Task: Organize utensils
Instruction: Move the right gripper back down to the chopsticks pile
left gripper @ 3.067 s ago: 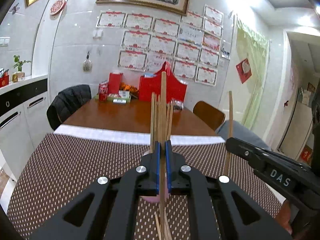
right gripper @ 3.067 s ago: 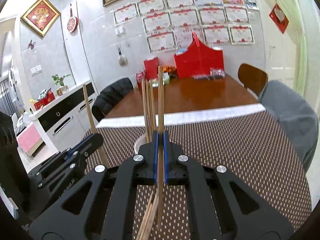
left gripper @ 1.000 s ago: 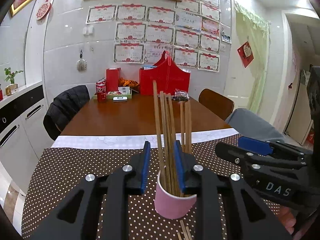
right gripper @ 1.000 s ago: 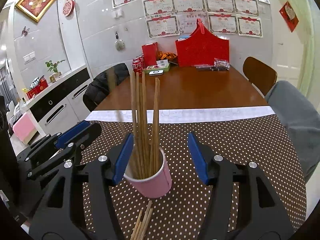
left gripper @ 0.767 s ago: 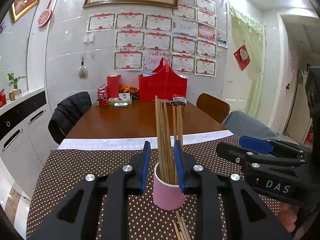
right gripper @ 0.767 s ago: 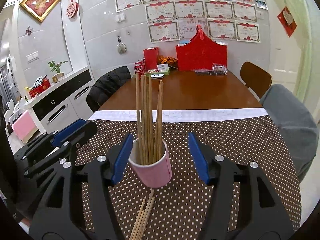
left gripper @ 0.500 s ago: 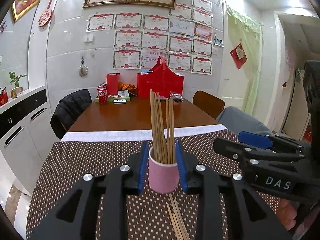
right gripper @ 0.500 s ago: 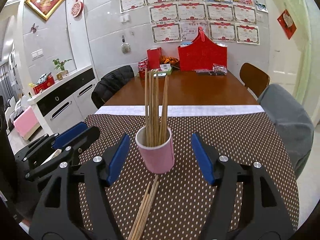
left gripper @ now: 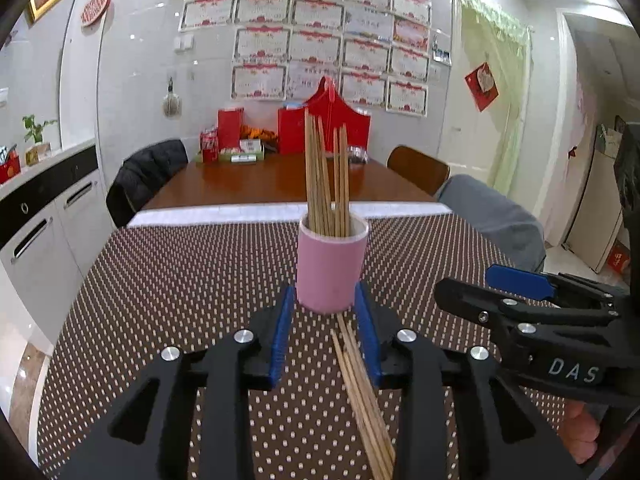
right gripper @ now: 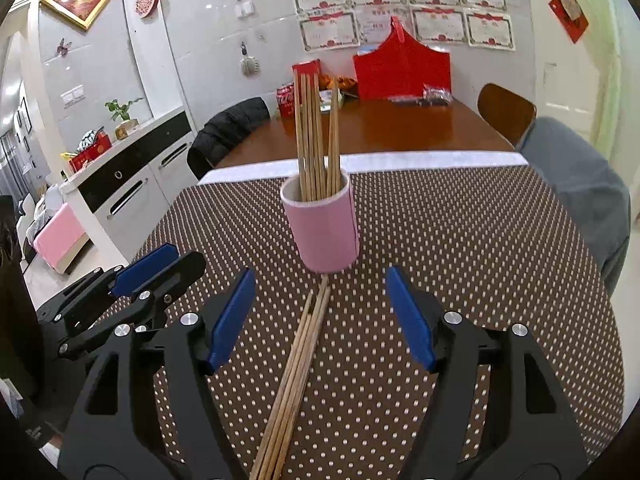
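A pink cup [left gripper: 331, 264] stands upright on the brown dotted tablecloth [left gripper: 180, 280] and holds several wooden chopsticks [left gripper: 325, 184]. It also shows in the right wrist view [right gripper: 323, 226] with its chopsticks [right gripper: 315, 140]. More loose chopsticks [left gripper: 362, 392] lie flat on the cloth in front of the cup, also seen in the right wrist view [right gripper: 296, 372]. My left gripper [left gripper: 325, 304] is open and empty, just short of the cup. My right gripper [right gripper: 320, 284] is wide open and empty, over the loose chopsticks. Each gripper shows in the other's view [left gripper: 520, 304] [right gripper: 132, 276].
Beyond the cloth the wooden table [left gripper: 256, 184] carries a red box [left gripper: 328, 128], cans and small items by the wall. A black chair [left gripper: 148, 176] stands left, a brown chair [left gripper: 416, 168] and a grey-covered seat [left gripper: 492, 216] right. White cabinets [right gripper: 132, 188] run along the left.
Both grippers let go of their chopsticks into the cup, opened, and drew back and down from it. The cup now sits farther ahead and the loose chopsticks show more.
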Tool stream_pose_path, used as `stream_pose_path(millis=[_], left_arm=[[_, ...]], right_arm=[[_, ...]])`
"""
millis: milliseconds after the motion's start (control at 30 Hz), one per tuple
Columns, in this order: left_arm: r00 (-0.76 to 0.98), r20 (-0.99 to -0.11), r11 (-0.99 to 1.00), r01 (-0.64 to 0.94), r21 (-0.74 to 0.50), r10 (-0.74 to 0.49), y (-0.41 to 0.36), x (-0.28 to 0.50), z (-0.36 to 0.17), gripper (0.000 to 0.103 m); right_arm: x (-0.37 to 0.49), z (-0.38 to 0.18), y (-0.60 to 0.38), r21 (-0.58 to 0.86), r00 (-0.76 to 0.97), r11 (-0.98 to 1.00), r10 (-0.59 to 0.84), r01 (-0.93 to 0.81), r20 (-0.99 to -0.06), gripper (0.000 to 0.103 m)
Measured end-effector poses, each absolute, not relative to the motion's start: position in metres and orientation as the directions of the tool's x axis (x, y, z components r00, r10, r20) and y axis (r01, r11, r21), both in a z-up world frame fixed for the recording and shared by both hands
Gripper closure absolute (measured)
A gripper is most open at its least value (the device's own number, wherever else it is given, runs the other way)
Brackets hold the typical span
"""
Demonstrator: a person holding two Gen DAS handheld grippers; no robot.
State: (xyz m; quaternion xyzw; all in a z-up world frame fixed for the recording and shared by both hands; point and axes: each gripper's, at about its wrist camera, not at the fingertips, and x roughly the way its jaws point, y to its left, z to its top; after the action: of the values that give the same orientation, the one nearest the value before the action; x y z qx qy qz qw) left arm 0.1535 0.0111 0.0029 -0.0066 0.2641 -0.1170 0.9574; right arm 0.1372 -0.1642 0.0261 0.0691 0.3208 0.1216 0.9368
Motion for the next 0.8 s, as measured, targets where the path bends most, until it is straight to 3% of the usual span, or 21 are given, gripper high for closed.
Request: stream_pose_path(millis=[500,800], left_arm=[[0.739,-0.639,0.974,0.210,-0.081,-0.212,0.017,0.155,-0.066,0.068],[0.702,-0.681,0.977,0.189,-0.101,-0.206,0.024,0.155,-0.084,0.068]], right_arm=[[0.147,-0.053,-0.161,0.200,0.633,0.971,0.237,-0.131,-0.737,0.031],[0.147,-0.077,-0.153,0.163,0.590,0.978,0.210,-0.133,-0.780,0.031]])
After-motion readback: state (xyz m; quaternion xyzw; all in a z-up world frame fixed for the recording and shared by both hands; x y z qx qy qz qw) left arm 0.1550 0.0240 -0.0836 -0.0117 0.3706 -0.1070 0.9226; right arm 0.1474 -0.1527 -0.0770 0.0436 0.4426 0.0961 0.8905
